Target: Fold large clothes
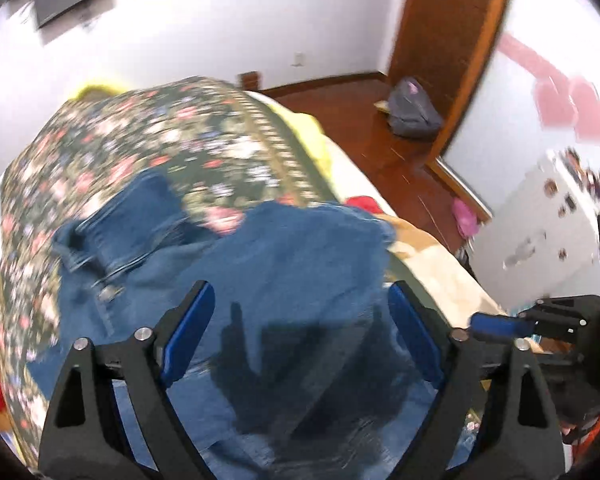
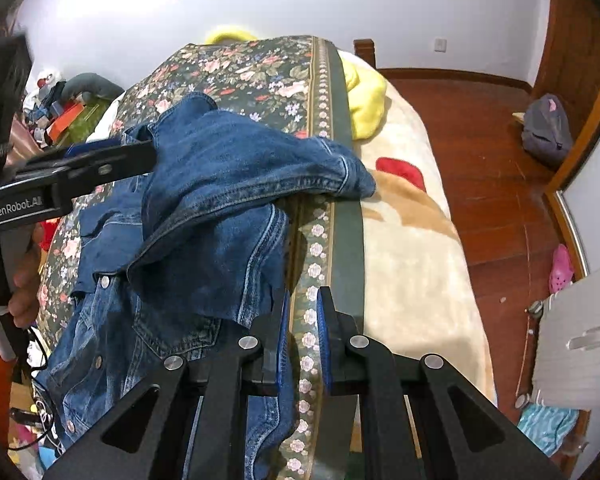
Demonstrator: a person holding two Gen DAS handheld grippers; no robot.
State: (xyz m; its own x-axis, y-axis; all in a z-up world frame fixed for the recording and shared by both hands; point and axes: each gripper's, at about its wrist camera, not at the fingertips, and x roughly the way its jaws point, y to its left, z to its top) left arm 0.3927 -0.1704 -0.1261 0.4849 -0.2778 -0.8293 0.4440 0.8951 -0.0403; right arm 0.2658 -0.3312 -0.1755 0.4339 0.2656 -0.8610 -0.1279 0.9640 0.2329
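A blue denim jacket (image 2: 204, 208) lies crumpled on a dark floral bedspread (image 2: 244, 72), one sleeve thrown across toward the spread's right border. It fills the lower middle of the left wrist view (image 1: 284, 264). My left gripper (image 1: 300, 304) is open, its fingers spread wide just above the denim. It also shows in the right wrist view (image 2: 140, 152), its tips at the jacket's upper left edge. My right gripper (image 2: 302, 320) is open with a narrow gap, empty, over the floral border just right of the jacket's hem. The right gripper shows at the left wrist view's right edge (image 1: 496, 326).
The bed carries a cream blanket (image 2: 412, 240) and a yellow pillow (image 2: 364, 100) right of the spread. A wooden floor (image 2: 480, 152) with a grey bag (image 2: 548, 132) lies beyond. Clutter (image 2: 56, 112) sits left of the bed. A white cabinet (image 2: 580, 340) stands at the right.
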